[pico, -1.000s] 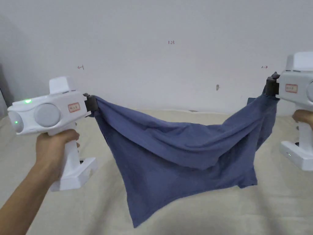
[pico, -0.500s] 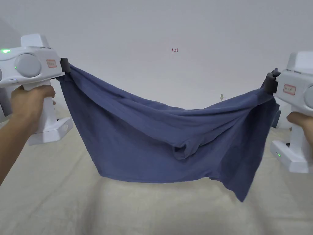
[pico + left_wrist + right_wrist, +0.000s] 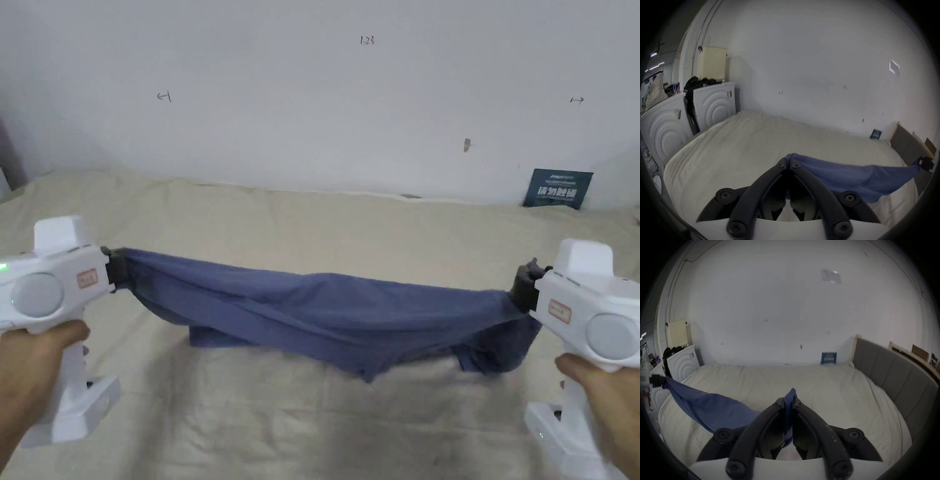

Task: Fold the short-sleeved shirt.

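Observation:
A blue short-sleeved shirt (image 3: 325, 309) stretches in a sagging band between the two grippers, low over the bed, its lower folds touching the sheet. My left gripper (image 3: 115, 267) is shut on the shirt's left end; in the left gripper view the jaws (image 3: 788, 162) pinch the blue cloth (image 3: 851, 177). On the right, my right gripper (image 3: 524, 290) is shut on the other end, and its own view shows a hem (image 3: 788, 402) pressed between the closed jaws (image 3: 788, 400). The left gripper (image 3: 656, 381) also appears far left in the right gripper view.
A cream sheet covers the bed (image 3: 312, 412). A white wall (image 3: 312, 112) stands behind it, with a dark blue card (image 3: 558, 188) leaning on it. White appliances (image 3: 711, 105) stand to the left, a grey headboard (image 3: 893, 369) to the right.
Both grippers have come down from chest height to just above the bed, still holding the shirt. The hanging cloth has dropped onto the sheet and bunched into a low band.

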